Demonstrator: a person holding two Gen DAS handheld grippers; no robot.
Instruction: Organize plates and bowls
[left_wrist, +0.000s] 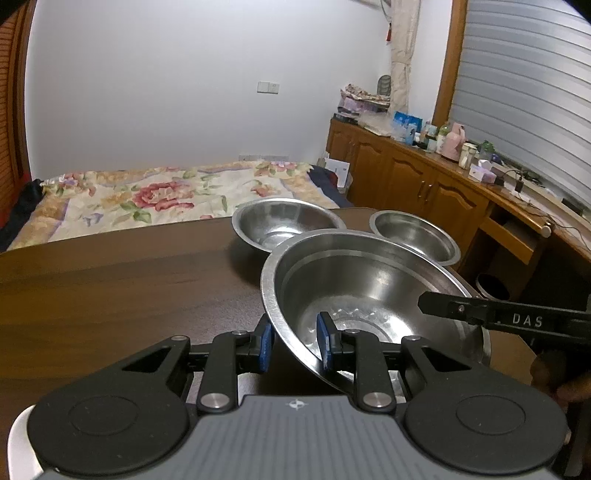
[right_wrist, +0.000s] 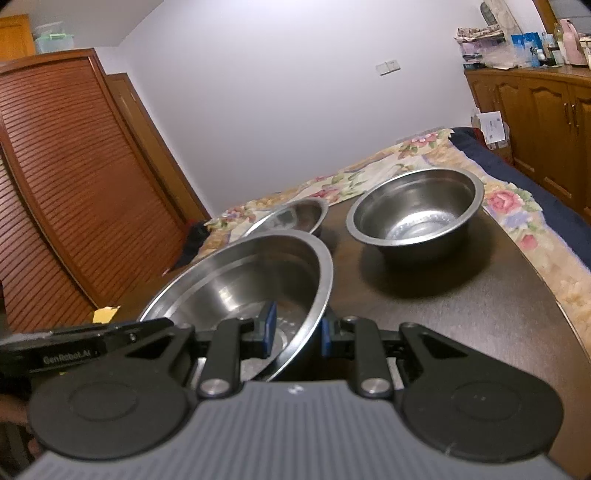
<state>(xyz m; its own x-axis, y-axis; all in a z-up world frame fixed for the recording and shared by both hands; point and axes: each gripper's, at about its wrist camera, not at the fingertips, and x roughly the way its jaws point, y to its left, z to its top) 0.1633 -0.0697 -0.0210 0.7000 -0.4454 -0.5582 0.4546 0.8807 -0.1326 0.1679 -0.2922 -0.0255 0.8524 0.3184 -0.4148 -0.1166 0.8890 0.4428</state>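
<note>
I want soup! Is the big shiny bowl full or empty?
Empty. The big bowl shows only bare shiny metal inside; both claws, left and right, grip its rim.

Both wrist views look close and low along their tools, sharing the large bowl (left_wrist: 369, 295) from opposite sides

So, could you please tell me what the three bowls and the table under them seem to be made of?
The large bowl, held at its rim by both tongs, the medium bowl and the shallow bowl all look like stainless steel: silvery, with bright reflections and a brushed sheen. The table looks like dark wood or veneer, semi-gloss, with faint grain streaks; which one cannot be told.
</note>
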